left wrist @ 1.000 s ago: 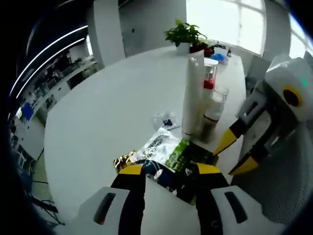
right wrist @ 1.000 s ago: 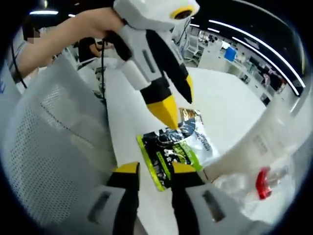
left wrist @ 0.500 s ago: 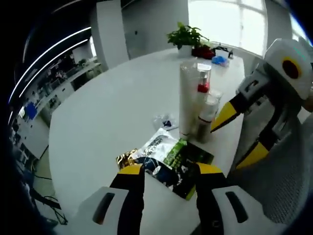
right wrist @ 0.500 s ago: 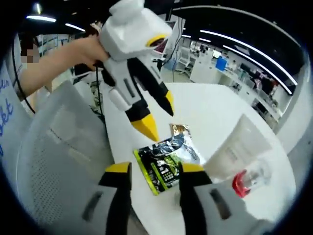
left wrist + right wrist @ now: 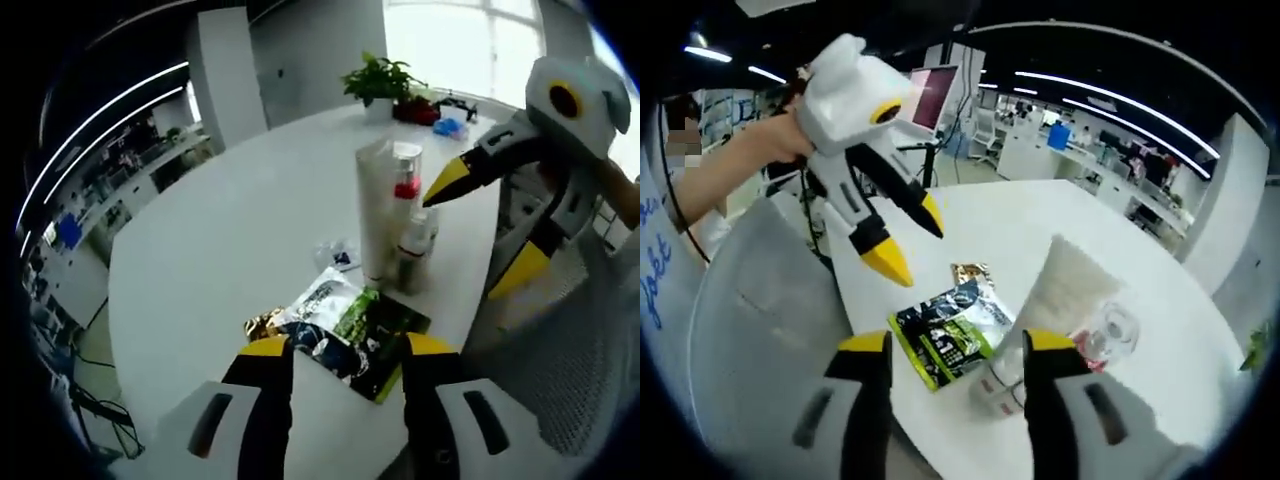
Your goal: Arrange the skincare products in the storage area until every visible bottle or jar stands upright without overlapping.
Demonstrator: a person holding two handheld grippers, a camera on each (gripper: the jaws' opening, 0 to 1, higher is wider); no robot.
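Observation:
A tall white tube (image 5: 374, 212) stands upright on the white table (image 5: 230, 230), with a pump bottle with a red collar (image 5: 405, 186) and a small bottle (image 5: 412, 252) tight against it. Green, black and gold sachets (image 5: 345, 325) lie flat in front of them. My left gripper (image 5: 350, 348) hovers open above the sachets, holding nothing. My right gripper (image 5: 485, 225) hangs open beside the bottles, one tip close to the pump. In the right gripper view, my right gripper (image 5: 957, 342) is open over the sachets (image 5: 945, 330), the tube (image 5: 1065, 290) is at right, and the left gripper (image 5: 910, 238) is raised at upper left.
A small clear packet (image 5: 338, 255) lies left of the tube. A potted plant (image 5: 378, 78) and small items sit at the table's far end. A grey mesh chair back (image 5: 755, 350) stands close against the table edge. A person's arm (image 5: 735, 165) holds the left gripper.
Both grippers have pulled up and back from the sachets. The right gripper's jaws have spread wider, and it now sits higher beside the bottles. The bottles and sachets have stayed in place.

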